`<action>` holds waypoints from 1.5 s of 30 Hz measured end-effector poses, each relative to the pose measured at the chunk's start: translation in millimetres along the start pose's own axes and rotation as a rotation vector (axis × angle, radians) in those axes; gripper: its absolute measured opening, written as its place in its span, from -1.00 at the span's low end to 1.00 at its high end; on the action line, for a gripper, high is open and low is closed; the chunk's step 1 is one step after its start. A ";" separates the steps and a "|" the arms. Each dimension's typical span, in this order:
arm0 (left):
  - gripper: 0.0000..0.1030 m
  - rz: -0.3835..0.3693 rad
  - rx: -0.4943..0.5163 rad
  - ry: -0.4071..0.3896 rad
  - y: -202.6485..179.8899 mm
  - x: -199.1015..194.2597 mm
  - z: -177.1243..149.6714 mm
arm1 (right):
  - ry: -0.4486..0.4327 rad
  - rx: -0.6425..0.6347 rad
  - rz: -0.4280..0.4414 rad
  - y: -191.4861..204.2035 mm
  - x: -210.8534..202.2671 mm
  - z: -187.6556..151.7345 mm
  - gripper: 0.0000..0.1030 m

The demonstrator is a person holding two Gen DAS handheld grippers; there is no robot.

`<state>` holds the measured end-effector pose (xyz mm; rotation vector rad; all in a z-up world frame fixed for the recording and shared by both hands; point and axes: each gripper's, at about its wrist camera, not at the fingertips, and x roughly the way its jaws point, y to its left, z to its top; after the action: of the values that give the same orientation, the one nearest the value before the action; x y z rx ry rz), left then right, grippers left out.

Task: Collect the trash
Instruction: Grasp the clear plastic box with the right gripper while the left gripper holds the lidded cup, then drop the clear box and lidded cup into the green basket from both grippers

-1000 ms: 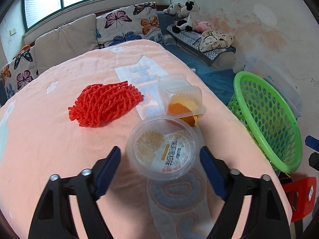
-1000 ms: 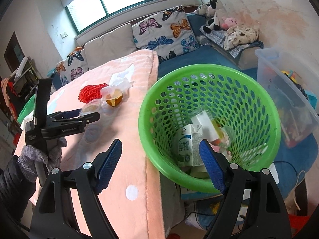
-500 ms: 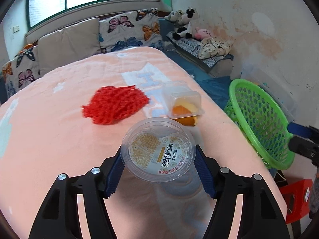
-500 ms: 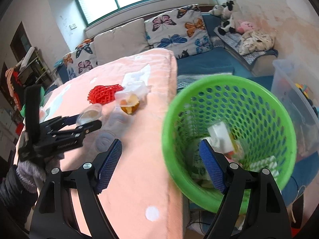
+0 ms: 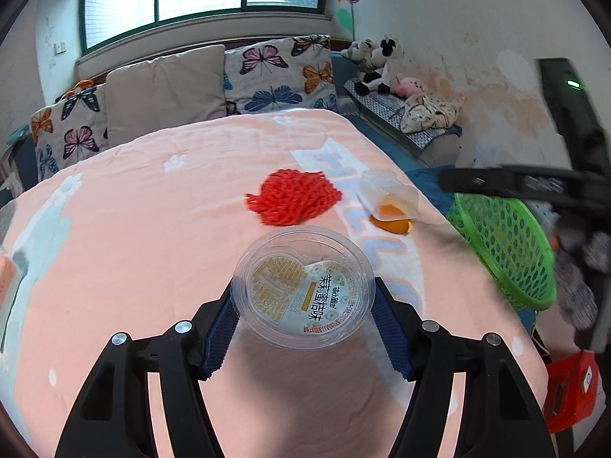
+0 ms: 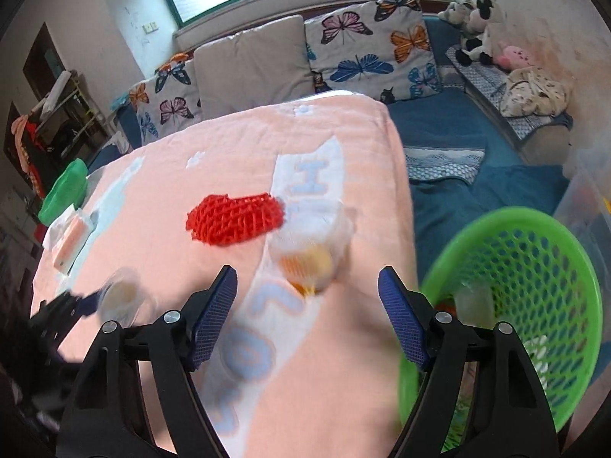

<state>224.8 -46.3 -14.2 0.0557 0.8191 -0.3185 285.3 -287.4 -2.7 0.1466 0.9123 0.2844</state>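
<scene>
Since the earlier frames, we have closed our left gripper (image 5: 303,337) onto the round clear cup (image 5: 303,290) and raised it off the pink blanket (image 5: 126,236); our right gripper (image 6: 307,315) has swung from above the green basket (image 6: 553,286) toward the bed, its jaws having just narrowed slightly with nothing between them.

Item, held: round clear cup, printed lid facing up, both blue pads pressing its sides.

Item, loose: clear tub with orange peel (image 6: 309,259), lying on the blanket directly ahead of our spread right jaws, mouth toward us, blurred by motion. Our right hand is the nearer one.

Item, loose: red foam net (image 6: 235,219), just beyond and left of the tub.

Receptacle: green basket, off the bed's right edge, lying to the right of the held cup (image 5: 504,252). We judge that cup's coming move runs rightward across the bed edge.
</scene>
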 end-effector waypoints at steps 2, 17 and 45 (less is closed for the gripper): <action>0.25 0.000 -0.008 -0.007 4.5 -4.3 -1.7 | 0.019 0.003 -0.004 2.6 11.4 8.5 0.45; 0.25 -0.022 -0.048 -0.011 32.2 -12.0 -17.0 | 0.175 0.070 -0.113 -0.9 98.6 32.4 0.23; 0.25 -0.096 -0.027 -0.008 -21.6 -13.8 -13.9 | 0.050 0.121 -0.027 -34.3 -13.5 -14.8 -0.06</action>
<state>199.6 -60.9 -12.2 -0.0105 0.8197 -0.3975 271.9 -324.2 -9.8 0.2388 0.9811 0.2085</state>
